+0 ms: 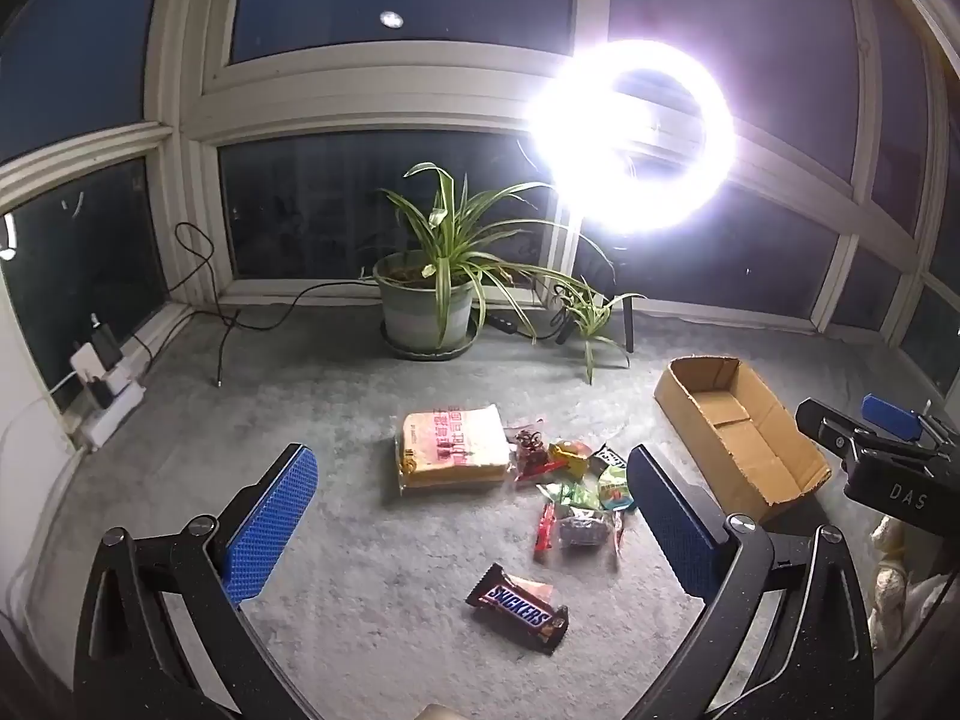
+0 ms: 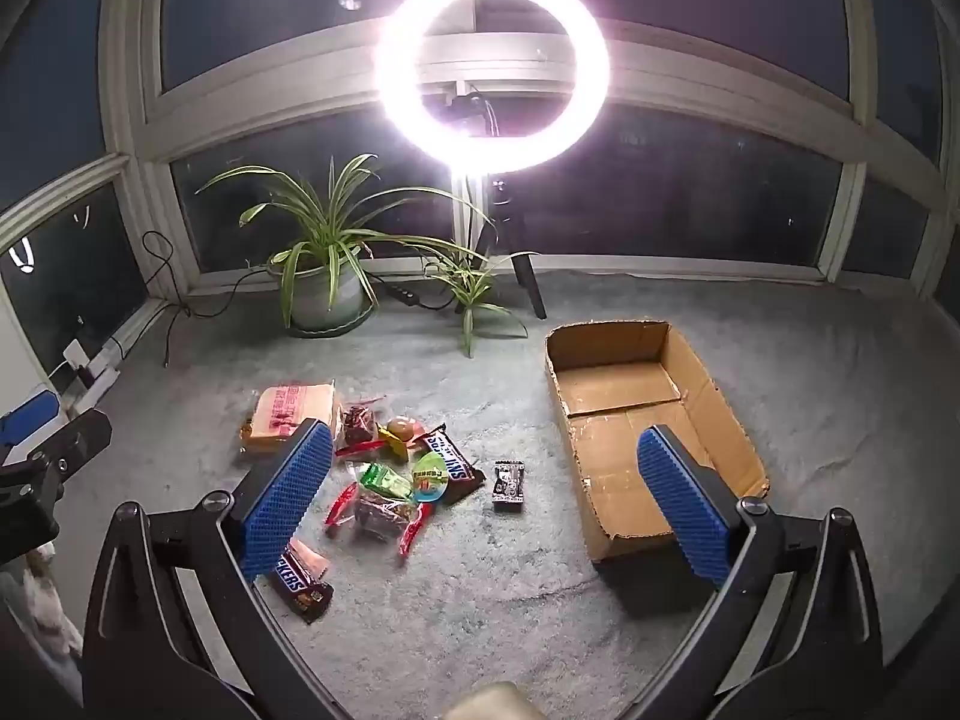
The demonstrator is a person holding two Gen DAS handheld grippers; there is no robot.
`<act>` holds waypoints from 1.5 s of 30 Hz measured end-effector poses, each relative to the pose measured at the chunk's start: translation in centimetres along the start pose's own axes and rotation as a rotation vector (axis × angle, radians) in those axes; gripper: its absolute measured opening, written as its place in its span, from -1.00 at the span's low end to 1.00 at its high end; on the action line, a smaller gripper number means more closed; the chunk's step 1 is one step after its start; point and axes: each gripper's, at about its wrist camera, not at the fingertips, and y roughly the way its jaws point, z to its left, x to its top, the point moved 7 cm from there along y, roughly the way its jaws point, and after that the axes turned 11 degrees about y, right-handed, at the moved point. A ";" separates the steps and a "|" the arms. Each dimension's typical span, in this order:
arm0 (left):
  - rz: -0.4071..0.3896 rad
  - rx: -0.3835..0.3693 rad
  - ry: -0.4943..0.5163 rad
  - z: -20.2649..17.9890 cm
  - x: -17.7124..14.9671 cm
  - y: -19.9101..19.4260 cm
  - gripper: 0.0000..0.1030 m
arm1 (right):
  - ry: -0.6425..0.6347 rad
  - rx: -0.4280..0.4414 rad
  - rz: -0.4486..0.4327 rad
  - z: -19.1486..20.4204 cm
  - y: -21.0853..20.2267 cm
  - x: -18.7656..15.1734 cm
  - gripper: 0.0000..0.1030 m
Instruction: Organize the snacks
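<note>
Grey, nubbly carpet (image 2: 510, 600) carries a loose heap of crinkly snacks (image 2: 384, 480), with 1 glossy brown Snickers bar (image 1: 519, 609) lying apart in front and a shallow, ragged-edged cardboard box (image 2: 708, 396) empty just to the right. Both the left gripper (image 1: 474, 522) and the right gripper (image 2: 486, 498) hover over the carpet with jaws spread wide, their ridged blue pads (image 1: 270, 525) touching nothing.

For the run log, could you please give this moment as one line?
stage: start | left gripper: open, empty | right gripper: open, empty | snacks: on carpet | box: empty
</note>
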 end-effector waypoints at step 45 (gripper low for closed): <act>-0.007 -0.019 0.004 -0.7 -0.2 0.1 0.98 | -0.006 -0.004 0.009 0.1 0.3 -0.1 1.00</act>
